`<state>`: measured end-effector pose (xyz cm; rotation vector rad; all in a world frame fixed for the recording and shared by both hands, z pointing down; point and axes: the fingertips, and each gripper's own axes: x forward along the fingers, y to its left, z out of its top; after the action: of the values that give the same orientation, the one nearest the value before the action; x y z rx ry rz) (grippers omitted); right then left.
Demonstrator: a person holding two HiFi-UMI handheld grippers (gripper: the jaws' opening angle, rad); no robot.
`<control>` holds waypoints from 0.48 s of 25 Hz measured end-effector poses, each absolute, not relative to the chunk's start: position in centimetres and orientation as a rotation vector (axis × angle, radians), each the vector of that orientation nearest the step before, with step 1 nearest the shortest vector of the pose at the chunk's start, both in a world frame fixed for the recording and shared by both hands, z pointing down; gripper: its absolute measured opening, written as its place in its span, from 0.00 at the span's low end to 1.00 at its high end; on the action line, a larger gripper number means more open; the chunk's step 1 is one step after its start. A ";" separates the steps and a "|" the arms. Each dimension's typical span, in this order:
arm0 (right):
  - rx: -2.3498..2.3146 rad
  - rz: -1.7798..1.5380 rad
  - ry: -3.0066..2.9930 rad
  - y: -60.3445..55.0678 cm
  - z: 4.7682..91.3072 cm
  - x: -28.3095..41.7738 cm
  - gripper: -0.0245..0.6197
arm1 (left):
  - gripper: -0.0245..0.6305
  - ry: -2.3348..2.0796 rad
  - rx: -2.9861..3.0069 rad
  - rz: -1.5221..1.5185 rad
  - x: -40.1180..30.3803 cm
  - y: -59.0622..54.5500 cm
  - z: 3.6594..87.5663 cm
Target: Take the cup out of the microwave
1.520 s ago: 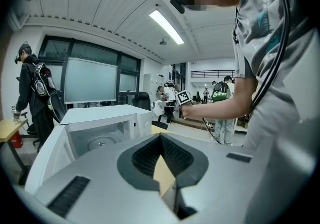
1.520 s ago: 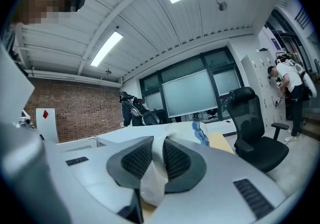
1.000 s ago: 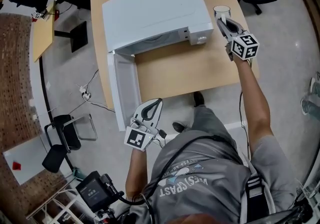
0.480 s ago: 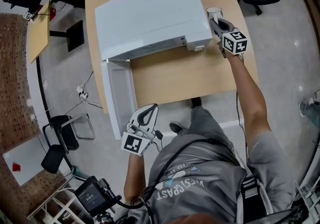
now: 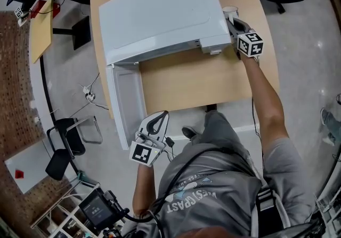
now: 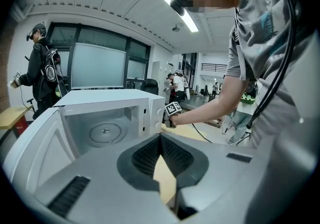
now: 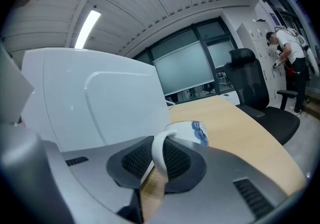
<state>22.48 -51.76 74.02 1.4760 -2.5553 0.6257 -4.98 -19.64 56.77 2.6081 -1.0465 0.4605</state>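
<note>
The cup [image 7: 186,129] is gripped by its handle in the right tongs [image 7: 159,144], just right of the microwave [image 5: 160,10] and outside it, at the far right of the tabletop [image 5: 197,80]. The microwave door [image 5: 125,101] is swung open. The left tongs [image 6: 160,140] are clenched on nothing, near the door.

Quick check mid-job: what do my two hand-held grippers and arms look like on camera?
The left hand-held gripper and right hand-held gripper each have a pale grey shell, black ribbed pads and a white cube with black square markers. A grey short-sleeved T-shirt leaves the forearms bare; black cables run across it.
</note>
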 end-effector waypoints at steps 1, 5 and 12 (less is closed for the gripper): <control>1.476 0.623 -2.566 -51.6 74.1 22.4 0.14 | 0.10 -1.047 2.606 0.460 -5.0 -19.6 57.0; 1.492 0.609 -2.591 -51.4 74.0 22.4 0.14 | 0.10 -1.038 2.605 0.485 -4.9 -19.6 57.3; 1.549 0.614 -2.566 -48.8 75.2 22.7 0.14 | 0.10 -1.043 2.604 0.440 -4.5 -19.3 57.4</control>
<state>22.69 -48.80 75.25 1.5486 -2.5661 0.6144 -4.53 -19.26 57.35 2.6044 -1.0434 0.4401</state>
